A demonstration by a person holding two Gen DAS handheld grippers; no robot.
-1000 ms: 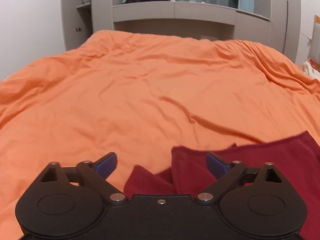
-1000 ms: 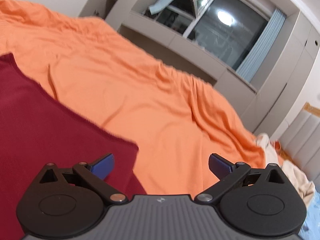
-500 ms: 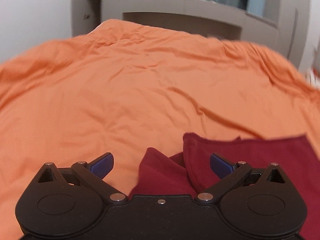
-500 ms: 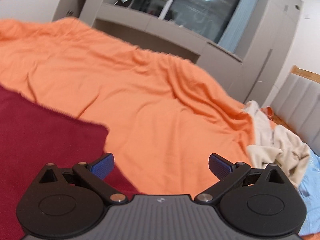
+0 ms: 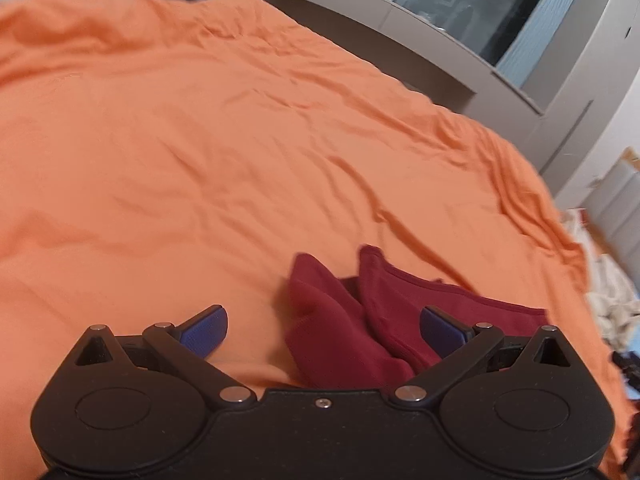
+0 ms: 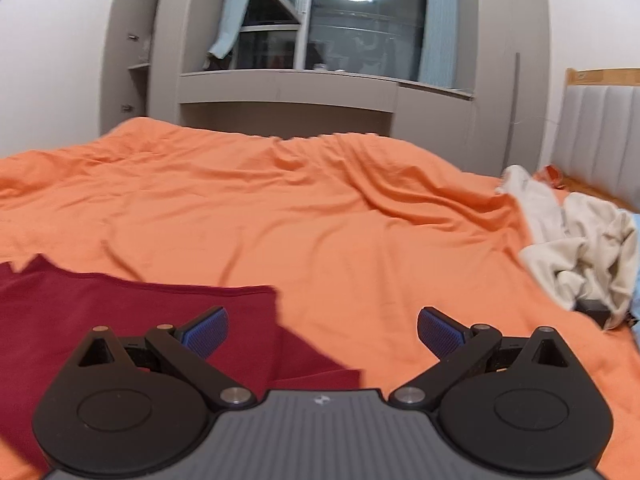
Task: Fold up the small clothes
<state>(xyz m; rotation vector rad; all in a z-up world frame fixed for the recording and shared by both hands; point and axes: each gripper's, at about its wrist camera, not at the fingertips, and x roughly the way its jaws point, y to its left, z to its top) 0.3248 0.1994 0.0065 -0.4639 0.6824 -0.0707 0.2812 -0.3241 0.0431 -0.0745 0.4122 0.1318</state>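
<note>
A big bed (image 6: pixel 320 220) with a wrinkly orange cover fills the room, and grey cupboards (image 6: pixel 288 88) and a dark window (image 6: pixel 360 20) stand behind it. Pale clothes (image 6: pixel 580 248) are piled at its right side. The dark red cloth (image 6: pixel 120 320) lies near the front edge, stretched sideways, bunched at its left end (image 5: pixel 340 320). The left gripper (image 5: pixel 322 330) and the right gripper (image 6: pixel 322 330) are both wide open, holding nothing.

Dark red garment (image 6: pixel 100 320), flat (left end bunched)
</note>
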